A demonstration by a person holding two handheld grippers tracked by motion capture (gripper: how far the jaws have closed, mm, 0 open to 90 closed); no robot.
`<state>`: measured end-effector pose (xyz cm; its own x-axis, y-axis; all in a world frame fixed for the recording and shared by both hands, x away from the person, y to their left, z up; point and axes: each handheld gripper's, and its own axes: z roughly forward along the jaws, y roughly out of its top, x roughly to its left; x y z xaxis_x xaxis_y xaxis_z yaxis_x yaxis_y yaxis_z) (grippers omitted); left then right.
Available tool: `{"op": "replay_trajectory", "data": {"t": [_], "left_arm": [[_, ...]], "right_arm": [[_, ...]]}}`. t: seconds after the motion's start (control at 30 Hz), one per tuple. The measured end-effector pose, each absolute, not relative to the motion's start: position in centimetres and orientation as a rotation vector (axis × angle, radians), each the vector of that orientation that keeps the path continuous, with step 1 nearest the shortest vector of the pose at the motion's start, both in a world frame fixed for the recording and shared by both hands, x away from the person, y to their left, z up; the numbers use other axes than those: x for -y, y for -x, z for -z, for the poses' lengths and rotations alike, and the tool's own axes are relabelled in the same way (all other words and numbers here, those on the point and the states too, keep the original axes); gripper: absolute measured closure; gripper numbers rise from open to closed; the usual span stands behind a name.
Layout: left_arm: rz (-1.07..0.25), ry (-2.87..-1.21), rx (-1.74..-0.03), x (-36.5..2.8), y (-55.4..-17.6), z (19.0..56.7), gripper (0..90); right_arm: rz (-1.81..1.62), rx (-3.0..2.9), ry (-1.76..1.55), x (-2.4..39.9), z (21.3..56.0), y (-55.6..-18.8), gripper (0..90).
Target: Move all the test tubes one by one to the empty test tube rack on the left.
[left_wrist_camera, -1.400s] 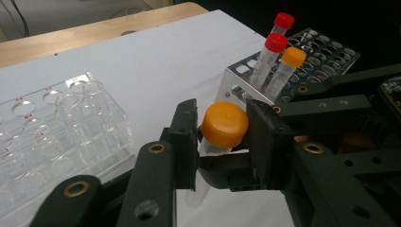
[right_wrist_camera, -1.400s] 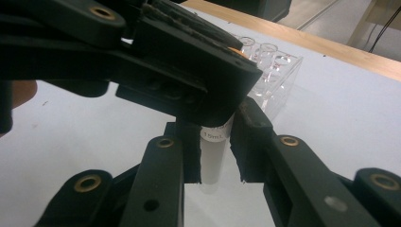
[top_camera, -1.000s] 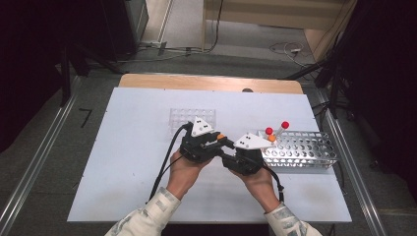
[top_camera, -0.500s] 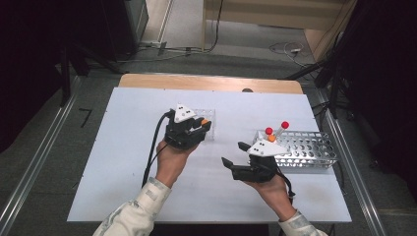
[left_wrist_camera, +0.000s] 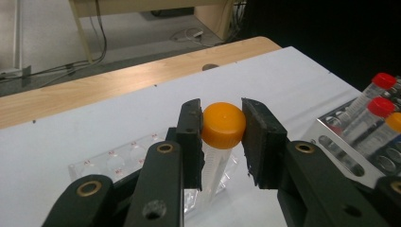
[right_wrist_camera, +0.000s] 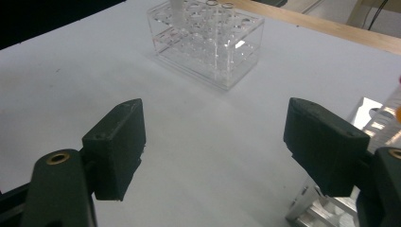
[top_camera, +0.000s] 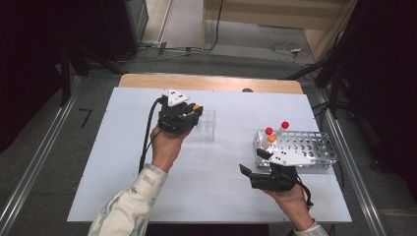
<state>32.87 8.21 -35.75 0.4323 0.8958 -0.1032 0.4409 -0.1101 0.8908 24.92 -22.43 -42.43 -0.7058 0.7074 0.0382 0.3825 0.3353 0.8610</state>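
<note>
Claws have parted since the earlier frames: a second ago both met near the metal rack, and now the left claw is over the clear rack while the right claw sits back toward the bench's near edge, well apart from it.

The left claw is clenched on a tube, its pads pressing both sides of the orange cap; the tube hangs upright between them, just above the clear rack's near end in the left gripper view. An earlier frame shows that orange cap between the two claws by the metal rack.

The right claw is released, with its jaws just having been opening; they stand wide apart with nothing between them, only bare bench below. In its view the clear rack lies ahead and the metal rack's corner is at the right edge.

Counted: one bench, two racks, two claws. Three tubes stand in the metal rack's left end, two with red caps and one with an orange cap; a fourth tube is in the left claw.
</note>
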Motion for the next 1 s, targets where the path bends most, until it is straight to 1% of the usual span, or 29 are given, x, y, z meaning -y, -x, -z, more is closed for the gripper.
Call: {"op": "replay_trajectory", "data": {"t": [0.37, 0.7, 1.0], "left_arm": [[-0.651, -1.736, -1.189, -7.6, -34.8, 36.6, 70.2], [-0.666, -1.734, -1.201, -7.3, -35.0, 37.8, 70.1], [-0.655, -1.755, -1.236, -7.2, -35.1, 40.1, 70.1]], "right_arm": [[-1.315, -2.230, -1.028, 24.2, 42.7, -25.0, 20.1], [-1.317, -2.221, -1.037, 24.5, 42.7, -25.0, 20.3], [-1.312, -2.225, -1.041, 24.5, 42.7, -25.1, 20.4]]}}
